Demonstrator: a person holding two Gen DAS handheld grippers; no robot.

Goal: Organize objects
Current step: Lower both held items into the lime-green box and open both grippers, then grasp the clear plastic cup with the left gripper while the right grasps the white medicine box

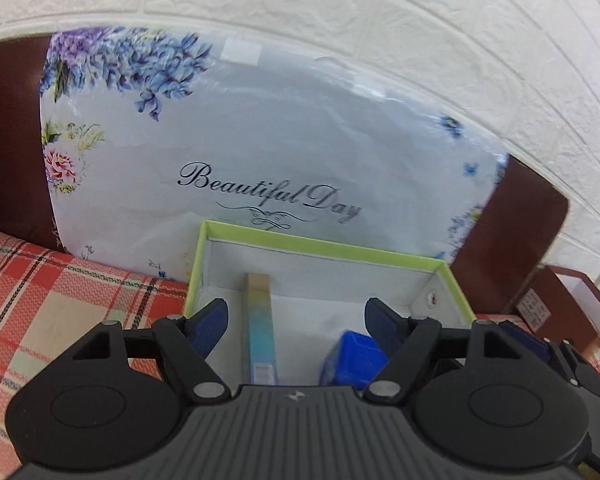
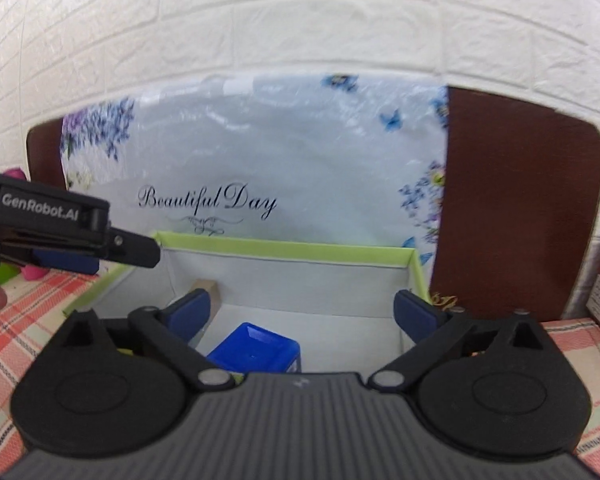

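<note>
Grippers both wide and empty: my left gripper (image 1: pixel 296 316) and right gripper (image 2: pixel 304 312) hang over the green-rimmed box (image 1: pixel 324 246); inside, on the white floor, a long slim carton (image 1: pixel 261 328) lies toward the left, a blue cube (image 2: pixel 256 346) just to its right; the box sits on plaid cloth (image 1: pixel 60 304), against a floral "Beautiful Day" board (image 1: pixel 260 128).
</note>
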